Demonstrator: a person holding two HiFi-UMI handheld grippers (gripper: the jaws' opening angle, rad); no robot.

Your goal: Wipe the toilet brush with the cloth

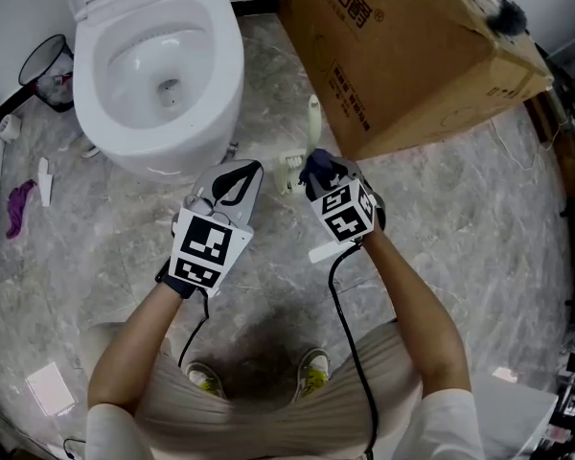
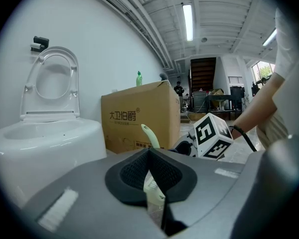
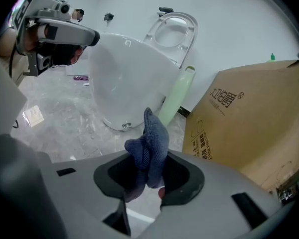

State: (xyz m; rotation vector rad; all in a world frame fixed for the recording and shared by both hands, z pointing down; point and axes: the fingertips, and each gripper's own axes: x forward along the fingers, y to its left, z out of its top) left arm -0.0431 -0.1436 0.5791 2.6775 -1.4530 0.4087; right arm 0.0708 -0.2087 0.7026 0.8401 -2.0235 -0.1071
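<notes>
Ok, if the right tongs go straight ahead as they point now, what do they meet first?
Likely the toilet brush: its pale green handle stands just ahead of the cloth held in the right tongs, slightly right of line. Behind it is the toilet bowl. Depth is unclear.

1. The floor (image 1: 460,218) is grey, marbled stone.
2. A white toilet (image 1: 225,75) stands on it at upper left, lid up.
3. A large cardboard box (image 1: 412,56) sits just right of the toilet.
4. A pale green toilet brush (image 1: 313,118) stands upright between them; its foot is unclear.
5. A black wire bin (image 1: 48,65), a purple scrap (image 1: 17,207) and a white strip (image 1: 44,180) lie far left.
6. A white paper square (image 1: 50,388) lies at lower left.
7. The person's shoes (image 1: 311,372) stand at bottom centre.
</notes>
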